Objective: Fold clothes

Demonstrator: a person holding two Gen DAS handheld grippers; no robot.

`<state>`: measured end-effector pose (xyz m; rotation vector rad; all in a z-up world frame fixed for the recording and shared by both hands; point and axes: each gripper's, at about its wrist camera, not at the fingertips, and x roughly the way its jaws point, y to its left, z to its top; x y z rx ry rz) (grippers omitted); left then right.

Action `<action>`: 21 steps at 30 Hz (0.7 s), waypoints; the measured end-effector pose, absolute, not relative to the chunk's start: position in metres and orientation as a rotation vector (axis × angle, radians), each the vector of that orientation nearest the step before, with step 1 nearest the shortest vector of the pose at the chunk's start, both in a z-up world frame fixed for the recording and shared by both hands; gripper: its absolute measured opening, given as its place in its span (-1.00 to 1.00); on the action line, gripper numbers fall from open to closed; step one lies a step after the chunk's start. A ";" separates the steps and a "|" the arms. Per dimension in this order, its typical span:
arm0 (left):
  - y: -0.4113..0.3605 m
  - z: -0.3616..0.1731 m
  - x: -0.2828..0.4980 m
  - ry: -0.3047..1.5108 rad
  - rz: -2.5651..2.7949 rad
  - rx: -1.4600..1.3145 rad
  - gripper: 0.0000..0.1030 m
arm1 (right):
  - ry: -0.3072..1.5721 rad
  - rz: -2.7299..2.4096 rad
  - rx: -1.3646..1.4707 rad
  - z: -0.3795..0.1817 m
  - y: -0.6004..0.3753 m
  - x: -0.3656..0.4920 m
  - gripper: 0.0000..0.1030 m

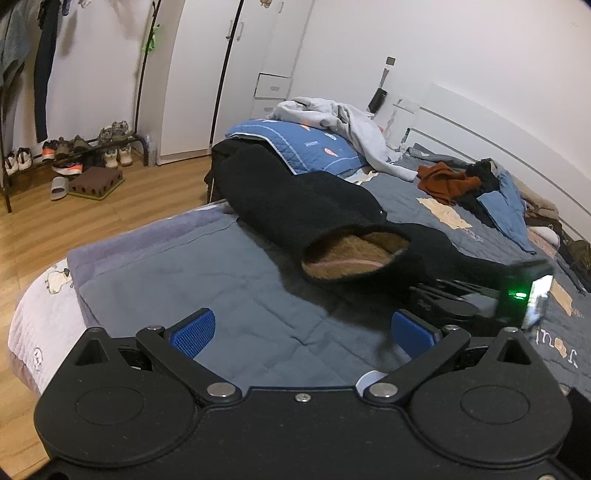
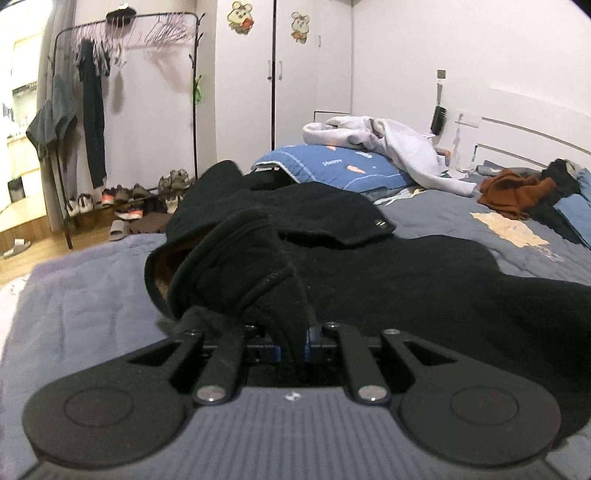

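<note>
Right claw [image 2: 291, 347] was clamped on a black fleece garment [image 2: 332, 258] lying across the bed's [image 1: 207, 291] foot edge; left claw [image 1: 303, 332] gaped, holding nothing. Carrying that pinched fold over smoothly, keeping tension, would probably serve best.

1. Bed with grey quilt [image 1: 236, 295]; a blue pillow [image 1: 295, 147] lies at its far side.
2. Shoe rack [image 1: 74, 151] against the wall, shoes on it; a grey slipper [image 1: 59, 187] on the wood floor [image 1: 92, 221] beside it.
3. Clothes rail [image 2: 125, 22] with hangers.
4. White wardrobe [image 2: 273, 74], two cartoon stickers, possibly mice.
</note>
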<state>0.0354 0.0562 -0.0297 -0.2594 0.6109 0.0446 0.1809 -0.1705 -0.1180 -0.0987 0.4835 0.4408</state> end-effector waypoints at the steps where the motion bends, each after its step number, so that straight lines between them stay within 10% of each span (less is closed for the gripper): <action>1: 0.055 -0.029 0.035 0.610 0.039 -0.258 1.00 | 0.477 0.435 -0.089 -0.114 -0.178 0.173 -0.81; 21: 0.002 -0.035 0.033 0.633 -0.104 -0.171 1.00 | 0.552 0.326 -0.036 -0.107 -0.296 0.014 -0.82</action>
